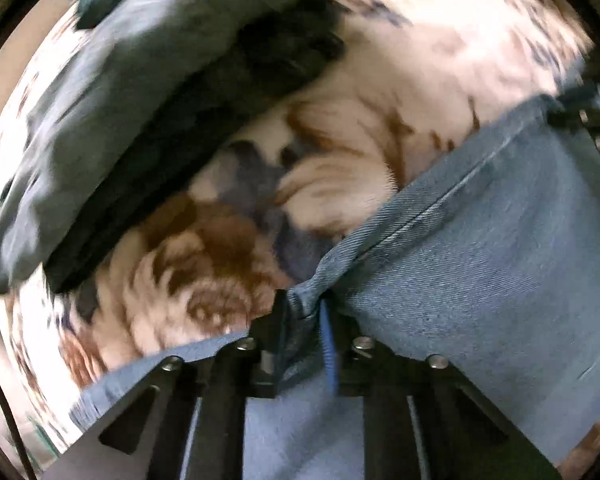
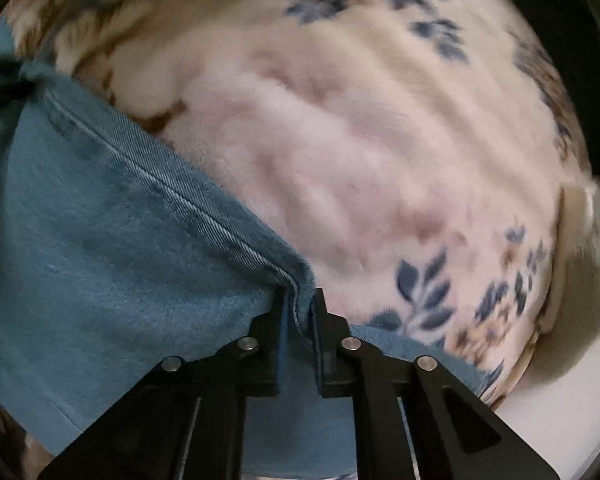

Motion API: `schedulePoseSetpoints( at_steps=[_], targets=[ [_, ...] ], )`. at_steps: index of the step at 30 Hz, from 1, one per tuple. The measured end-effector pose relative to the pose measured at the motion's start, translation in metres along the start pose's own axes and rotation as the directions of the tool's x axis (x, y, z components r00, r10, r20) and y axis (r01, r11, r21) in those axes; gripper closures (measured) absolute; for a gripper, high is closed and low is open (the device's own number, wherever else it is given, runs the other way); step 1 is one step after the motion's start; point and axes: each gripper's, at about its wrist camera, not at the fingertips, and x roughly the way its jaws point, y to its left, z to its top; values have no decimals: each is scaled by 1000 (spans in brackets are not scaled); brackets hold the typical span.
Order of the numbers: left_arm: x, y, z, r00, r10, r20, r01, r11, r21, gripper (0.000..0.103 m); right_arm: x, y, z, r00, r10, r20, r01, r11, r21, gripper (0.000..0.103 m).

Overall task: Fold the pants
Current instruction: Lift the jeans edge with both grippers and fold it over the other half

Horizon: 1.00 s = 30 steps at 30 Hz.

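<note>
Firmly, both jaws clamp the pants [image 1: 480, 248] hem.

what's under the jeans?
A fluffy floral blanket shows around the jeans, running under their hemmed edge. Both claws, left claw and right claw, pinch that edge. Anything beneath the denim itself is covered.

1. the left claw [image 1: 306, 312] pinched a bunched corner of the blue denim pants [image 1: 480, 240].
2. the pants lay on a floral fleece blanket [image 1: 400, 92].
3. a grey garment [image 1: 112, 92] lay across the blanket, upper left, blurred.
</note>
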Motion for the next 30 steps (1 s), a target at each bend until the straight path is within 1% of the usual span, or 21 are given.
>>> schedulePoseSetpoints(
  at_steps=[2,4,7,9,11,13,14,17,18,19,20,21,22,24,25,26,27,28,29,30],
  targets=[
    [-21,4,-10,999,19,37,-17,998,-54,93,-13,-10,-15,999,14,44,-17,998,64,95],
    [-45,8,-24,996,37,79,-29,995,-100,93,-30,-14,-31,996,0,90,-10,994,112,95],
    [-80,14,-36,993,29,111,-5,977,-211,94,-56,-14,-63,988,-34,150,9,987,161,96],
    [-96,13,-57,993,5,117,29,957,-289,95,-78,-6,-80,983,-51,175,16,980,196,96],
    [-102,-2,-73,994,-6,111,42,945,-324,95,-103,9,-103,980,-56,190,9,971,239,96],
    [-115,-20,-99,992,-8,122,52,931,-360,96,-118,27,-131,979,-63,194,8,963,270,96],
    [-119,-30,-116,994,-8,113,49,928,-369,97,-123,39,-150,980,-52,191,-5,957,289,96],
    [-115,-54,-170,997,-44,68,68,911,-406,98,-132,84,-195,988,-33,151,-18,947,321,96],
    [-112,-62,-190,996,-65,53,81,902,-424,98,-129,98,-210,991,-22,131,-23,944,330,96],
    [-107,-69,-202,995,-92,28,95,897,-431,99,-122,111,-223,994,-14,106,-23,940,339,96],
    [-100,-74,-217,993,-120,1,108,887,-449,101,-115,119,-233,996,-6,87,-24,939,343,96],
    [-93,-79,-234,989,-150,-16,124,870,-477,101,-105,130,-245,998,-5,59,-16,937,349,96],
    [-83,-86,-248,984,-175,-43,132,862,-489,103,-96,141,-255,999,-3,33,-9,934,356,96],
    [-63,-93,-269,982,-174,-78,111,856,-506,103,-82,160,-270,1000,0,-1,1,933,361,96],
    [-50,-96,-277,978,-182,-103,105,853,-510,103,-73,168,-276,1000,-2,-17,8,934,357,96],
    [-35,-96,-285,974,-184,-129,91,848,-522,103,-60,176,-280,999,3,-51,15,943,332,95],
    [-29,-94,-290,973,-188,-137,87,842,-533,103,-49,183,-283,996,9,-85,17,951,309,95],
    [-26,-91,-294,971,-198,-137,92,831,-548,103,-41,187,-286,995,18,-99,13,951,308,93],
    [-29,-85,-297,975,-185,-127,81,819,-568,100,-37,188,-287,994,29,-105,5,950,311,90],
    [-33,-80,-298,979,-170,-115,72,809,-583,100,-35,189,-287,992,56,-110,-18,948,319,79]
  ],
)
